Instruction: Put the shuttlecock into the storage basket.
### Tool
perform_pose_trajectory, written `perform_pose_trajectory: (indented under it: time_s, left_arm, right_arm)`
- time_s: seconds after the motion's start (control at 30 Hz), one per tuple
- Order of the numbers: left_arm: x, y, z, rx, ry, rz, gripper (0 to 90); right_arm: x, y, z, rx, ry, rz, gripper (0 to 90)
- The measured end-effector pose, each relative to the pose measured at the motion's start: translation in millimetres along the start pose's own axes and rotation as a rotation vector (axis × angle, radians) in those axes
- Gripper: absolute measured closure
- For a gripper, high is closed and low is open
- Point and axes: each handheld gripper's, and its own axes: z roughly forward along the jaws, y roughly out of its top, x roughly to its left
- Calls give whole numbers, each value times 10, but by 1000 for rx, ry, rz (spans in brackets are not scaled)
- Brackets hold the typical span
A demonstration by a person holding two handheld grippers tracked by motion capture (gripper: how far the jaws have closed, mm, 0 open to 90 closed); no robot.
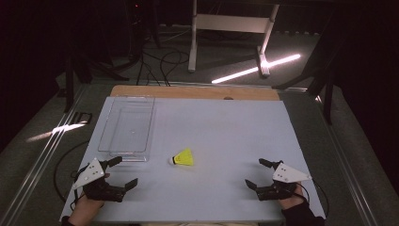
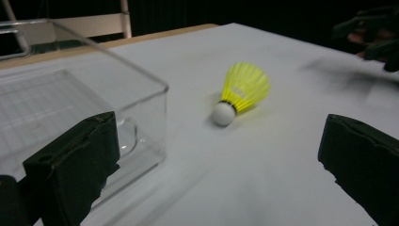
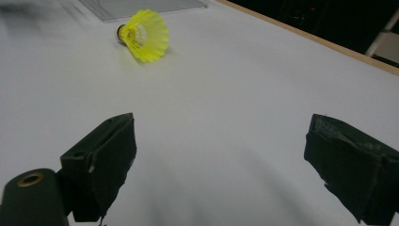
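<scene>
A yellow shuttlecock (image 1: 183, 157) with a white cork tip lies on its side near the middle of the white table (image 1: 221, 127), cork pointing left. In the left gripper view the shuttlecock (image 2: 241, 92) lies ahead between the jaws, apart from them. My left gripper (image 1: 123, 172) is open at the front left, next to the near end of a clear plastic box (image 1: 127, 125). My right gripper (image 1: 255, 173) is open at the front right with nothing between its jaws. The shuttlecock (image 3: 143, 35) shows far off at the upper left in the right gripper view.
The clear box (image 2: 70, 108) is empty and stands along the table's left side. A wooden strip (image 1: 195, 92) edges the far side. Beyond it are a white stand (image 1: 230, 28) and cables on the dark floor.
</scene>
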Motion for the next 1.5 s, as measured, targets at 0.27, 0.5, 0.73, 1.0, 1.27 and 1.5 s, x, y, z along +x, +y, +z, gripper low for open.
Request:
perform_pose_trajectory:
  time_s: [0.27,0.5,0.73,1.0,1.27,1.5]
  left_arm:
    - [58,264,-34,78,-73,61,2]
    - [61,423,0,173,-142,124,3]
    - [27,495,68,252,-184,181,3]
    - [7,602,129,343,-224,217,3]
    - [-31,616,207,448,-257,271,3]
    - [-62,630,287,556,-280,322,3]
  right_arm:
    - [12,3,13,8,4,-6,96]
    - [14,3,15,7,8,-7,96]
    - [16,3,21,7,13,-10,96]
    - [16,2,25,7,18,-13,96]
    - [23,1,33,13,24,-15,96]
    - [23,2,36,13,25,-18,96]
